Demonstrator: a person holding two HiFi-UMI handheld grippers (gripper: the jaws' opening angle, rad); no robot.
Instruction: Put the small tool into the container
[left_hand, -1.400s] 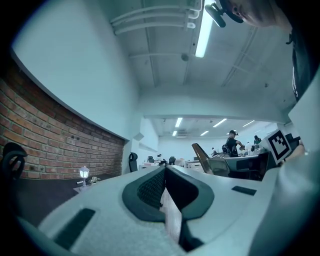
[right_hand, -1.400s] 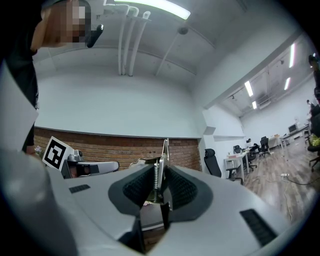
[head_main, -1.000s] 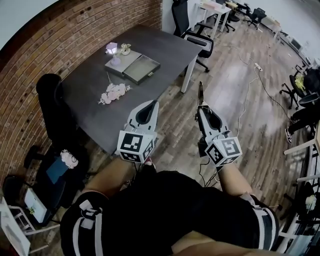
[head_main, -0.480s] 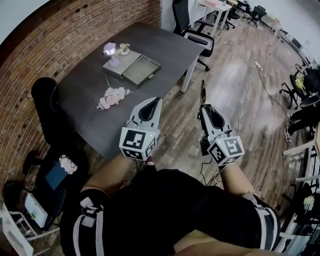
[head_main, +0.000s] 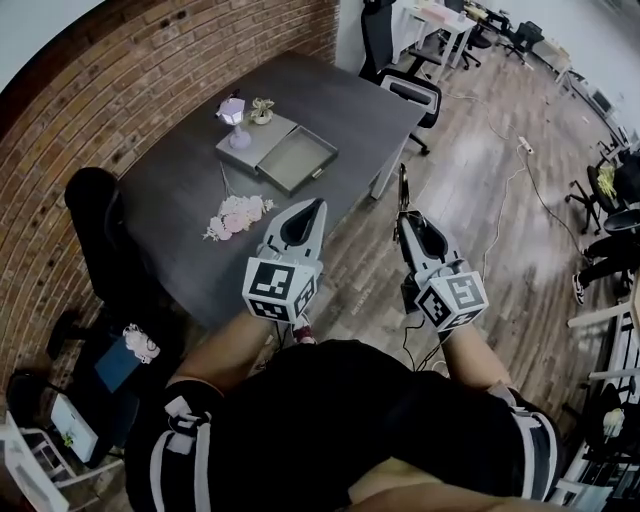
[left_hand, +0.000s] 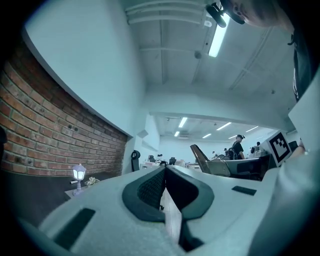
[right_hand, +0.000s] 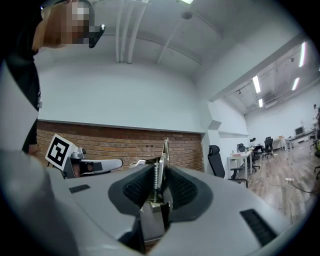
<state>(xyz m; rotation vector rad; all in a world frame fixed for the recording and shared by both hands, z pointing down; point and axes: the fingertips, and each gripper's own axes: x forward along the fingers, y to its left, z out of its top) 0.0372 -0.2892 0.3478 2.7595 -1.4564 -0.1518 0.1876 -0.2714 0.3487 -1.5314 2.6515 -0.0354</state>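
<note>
The small tool (head_main: 402, 188) is a thin metal piece with a spring, and it sticks up out of my right gripper (head_main: 404, 216). In the right gripper view the pads are shut on the tool (right_hand: 161, 161) at the right gripper (right_hand: 159, 174). My left gripper (head_main: 317, 205) hangs beside it, shut with nothing in it; in its own view the left gripper (left_hand: 164, 169) shows its pads meeting. The container (head_main: 291, 158) is an open grey box on the dark table (head_main: 180, 205), ahead and to the left of both grippers, which hover over the floor off the table's near edge.
A small purple lantern (head_main: 234, 110) and a little ornament (head_main: 262, 106) stand by the box. A spray of pink flowers (head_main: 236, 215) lies nearer on the table. A black chair (head_main: 98, 225) stands left, an office chair (head_main: 400, 80) beyond the table. Cables cross the wooden floor (head_main: 480, 160).
The table and box have shifted slightly right and nearer in the head view. Both grippers keep much the same pose, and the tool stays in the right one.
</note>
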